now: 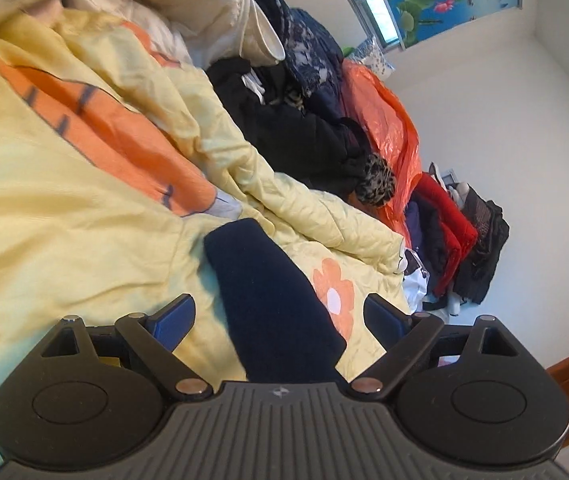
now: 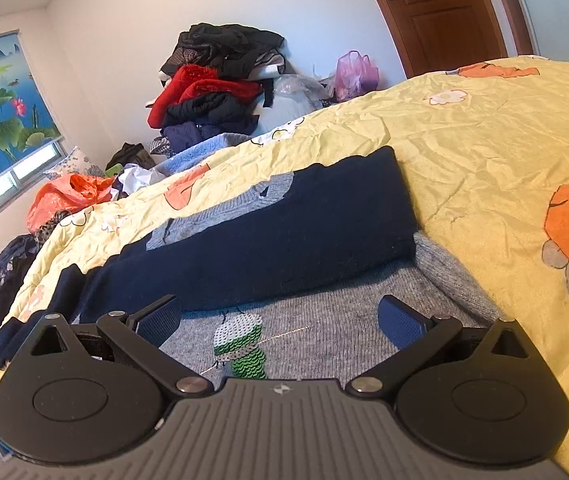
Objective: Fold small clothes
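A small navy and grey knit sweater lies on a yellow bedspread. In the right wrist view its navy sleeve [image 2: 292,232] is folded across the grey body [image 2: 340,320], which has a green sequin patch [image 2: 240,346]. My right gripper [image 2: 280,320] is open and empty just above the grey body. In the left wrist view a navy sleeve [image 1: 272,304] stretches out between the fingers of my left gripper [image 1: 280,316], which is open and holds nothing.
The yellow bedspread [image 1: 64,220] has orange carrot and flower prints. Piles of dark clothes [image 1: 292,120], an orange plastic bag [image 1: 384,112] and red clothes [image 2: 200,92] lie beyond the bed by the white wall. A wooden door [image 2: 444,12] stands far right.
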